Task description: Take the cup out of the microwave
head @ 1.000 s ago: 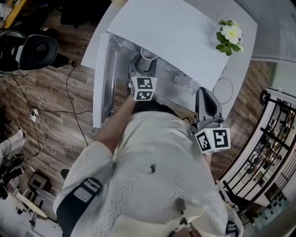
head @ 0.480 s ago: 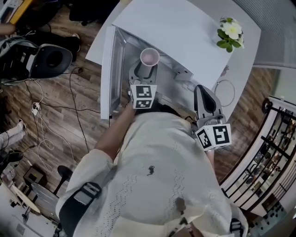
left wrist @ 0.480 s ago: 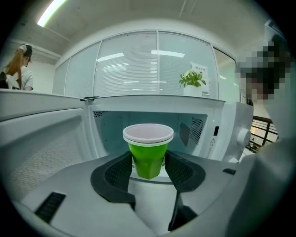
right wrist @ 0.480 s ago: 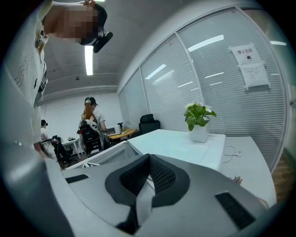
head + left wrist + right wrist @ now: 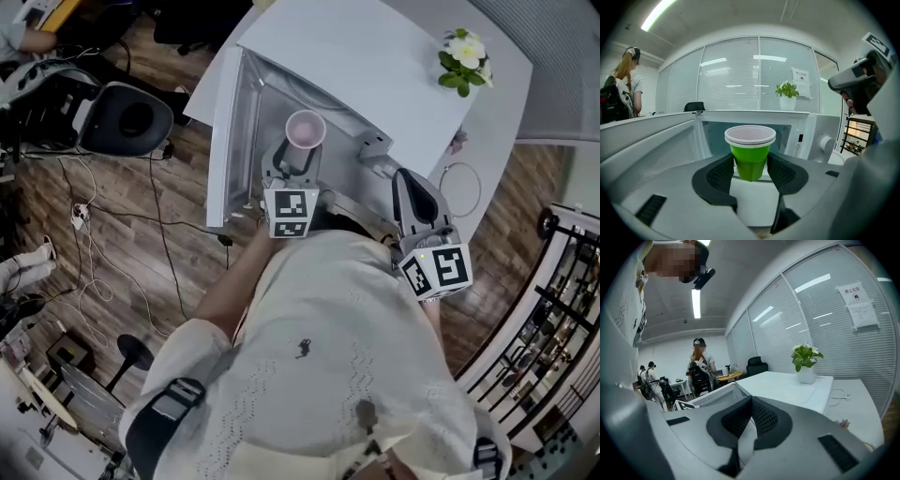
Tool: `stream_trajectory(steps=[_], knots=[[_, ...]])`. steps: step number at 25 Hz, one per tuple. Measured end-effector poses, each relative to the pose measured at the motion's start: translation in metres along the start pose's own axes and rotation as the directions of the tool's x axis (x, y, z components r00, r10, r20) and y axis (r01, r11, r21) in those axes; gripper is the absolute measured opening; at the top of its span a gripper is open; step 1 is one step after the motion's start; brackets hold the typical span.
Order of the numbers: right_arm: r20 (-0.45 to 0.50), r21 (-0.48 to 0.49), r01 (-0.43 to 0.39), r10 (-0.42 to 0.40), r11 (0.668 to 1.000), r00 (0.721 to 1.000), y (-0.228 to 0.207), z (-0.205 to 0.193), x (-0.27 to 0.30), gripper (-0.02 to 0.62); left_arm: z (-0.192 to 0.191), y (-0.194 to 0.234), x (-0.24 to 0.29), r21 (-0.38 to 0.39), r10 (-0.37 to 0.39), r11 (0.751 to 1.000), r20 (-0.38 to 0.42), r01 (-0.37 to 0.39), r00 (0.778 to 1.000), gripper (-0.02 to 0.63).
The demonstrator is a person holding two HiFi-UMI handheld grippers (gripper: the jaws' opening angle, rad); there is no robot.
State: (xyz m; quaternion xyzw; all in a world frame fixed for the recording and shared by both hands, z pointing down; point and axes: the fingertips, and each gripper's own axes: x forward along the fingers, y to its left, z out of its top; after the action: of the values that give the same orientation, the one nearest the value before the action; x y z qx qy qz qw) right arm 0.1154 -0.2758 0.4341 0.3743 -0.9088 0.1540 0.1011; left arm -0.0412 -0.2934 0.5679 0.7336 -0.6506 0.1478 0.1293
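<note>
Left gripper (image 5: 750, 165) is clamped on the upright green cup (image 5: 750, 143), pale inside, at the mouth of the open microwave (image 5: 808, 136). Right gripper (image 5: 750, 405) has its jaws together. The microwave shares a white table (image 5: 497, 122) with a potted plant (image 5: 464, 61), above a wood floor (image 5: 122, 244).

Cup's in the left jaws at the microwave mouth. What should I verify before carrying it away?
1. Grip: the left gripper has its jaws closed on the green cup, one on each side: ok.
2. Cup upright, rim level: ok.
3. Cup out from under the microwave top; the head view shows its whole rim in front of the opening: ok.
4. Door swung wide, off to the side of the cup: ok.
5. Right gripper shut, empty and off to the side: ok.
6. Liquid inside the cup: cannot tell.
</note>
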Motion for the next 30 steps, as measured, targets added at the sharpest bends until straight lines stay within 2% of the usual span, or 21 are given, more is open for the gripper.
stream_trajectory(steps=[5,11,20,30], knots=[[0.000,-0.011,-0.034,0.034,0.999,0.999,0.003,-0.009,-0.004,0.008,0.001,-0.011,-0.020,0.002,-0.012,1.000,0.010,0.012,1.000,0.245],[-0.007,-0.027,-0.067,0.067,0.997,0.998,0.018,-0.012,-0.015,0.008,0.016,-0.013,-0.058,-0.031,0.018,0.999,0.037,-0.017,0.999,0.245],[-0.003,-0.043,-0.108,0.108,0.993,0.994,0.026,-0.015,-0.017,0.008,0.032,-0.019,-0.087,0.003,0.052,0.999,0.054,-0.052,0.997,0.245],[0.051,-0.054,-0.079,0.082,0.995,0.995,0.014,0.005,-0.023,0.008,0.062,-0.016,-0.101,-0.020,0.073,0.997,0.080,-0.072,0.994,0.244]])
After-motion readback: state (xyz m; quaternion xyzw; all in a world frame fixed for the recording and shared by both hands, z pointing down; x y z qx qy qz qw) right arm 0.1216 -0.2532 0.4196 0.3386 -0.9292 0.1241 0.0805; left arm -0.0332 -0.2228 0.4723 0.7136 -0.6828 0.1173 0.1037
